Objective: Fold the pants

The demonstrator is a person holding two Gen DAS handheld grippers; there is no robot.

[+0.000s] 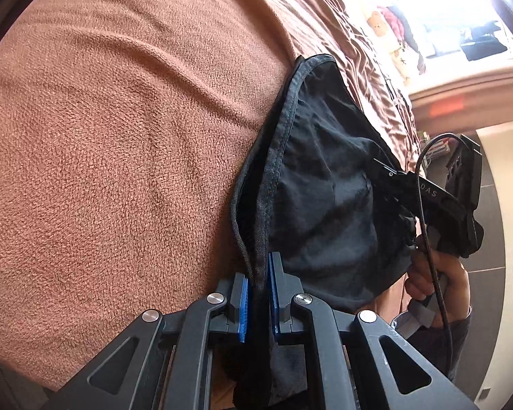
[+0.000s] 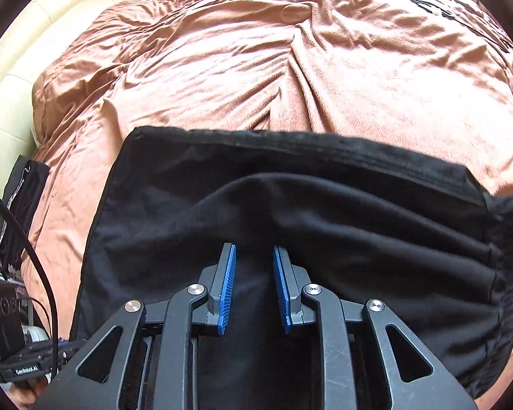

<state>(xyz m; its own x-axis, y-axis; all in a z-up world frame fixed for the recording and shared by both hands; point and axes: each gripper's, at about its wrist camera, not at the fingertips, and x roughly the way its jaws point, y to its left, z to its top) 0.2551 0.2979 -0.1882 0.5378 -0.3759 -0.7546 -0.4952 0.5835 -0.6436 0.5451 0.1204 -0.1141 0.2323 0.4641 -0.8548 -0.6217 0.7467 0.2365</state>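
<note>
The black pants [image 1: 325, 184] lie bunched on a brown fleece blanket [image 1: 119, 136]. My left gripper [image 1: 259, 273] is shut on the pants' grey hemmed edge, the cloth pinched between its blue pads [image 1: 244, 307]. In the right wrist view the pants [image 2: 290, 198] spread wide in front with folds running right. My right gripper [image 2: 253, 266] sits over the pants with its blue pads [image 2: 227, 290] a little apart and a ridge of black cloth between them. The right gripper also shows in the left wrist view [image 1: 393, 184], at the pants' far edge.
The blanket [image 2: 290, 68] covers a bed, wrinkled toward the far side. A cream headboard or wall [image 2: 13, 102] runs at the left. Black cables and a device [image 2: 3, 307] sit at the lower left. A bright window and clutter [image 1: 444, 17] lie beyond the bed.
</note>
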